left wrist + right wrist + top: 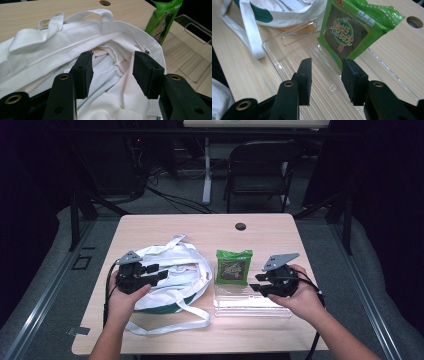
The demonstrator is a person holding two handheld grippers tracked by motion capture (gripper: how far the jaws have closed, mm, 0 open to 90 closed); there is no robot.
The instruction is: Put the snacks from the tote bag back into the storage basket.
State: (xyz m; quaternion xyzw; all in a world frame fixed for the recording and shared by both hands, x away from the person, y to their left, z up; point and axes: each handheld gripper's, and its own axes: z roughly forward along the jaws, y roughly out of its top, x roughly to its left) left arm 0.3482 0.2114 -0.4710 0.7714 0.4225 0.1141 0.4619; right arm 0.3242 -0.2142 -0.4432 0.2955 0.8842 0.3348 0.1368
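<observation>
A white tote bag (175, 270) with a green base lies on the left half of the wooden table, its mouth gaping. My left gripper (162, 272) hovers at that mouth. In the left gripper view its jaws (112, 72) stand apart over the crumpled white lining (110, 82), pressing on nothing. A green snack packet (233, 266) leans upright at the far end of a clear plastic tray (250, 307). My right gripper (256, 282) hangs over the tray (287, 50), open and empty (325, 80), with the packet (352, 32) just beyond its fingertips.
The bag's long white straps (170, 325) trail toward the table's front edge. A round cable hole (240, 226) sits near the far edge. Behind the table stand a black chair (260, 170) and a white desk leg (206, 180).
</observation>
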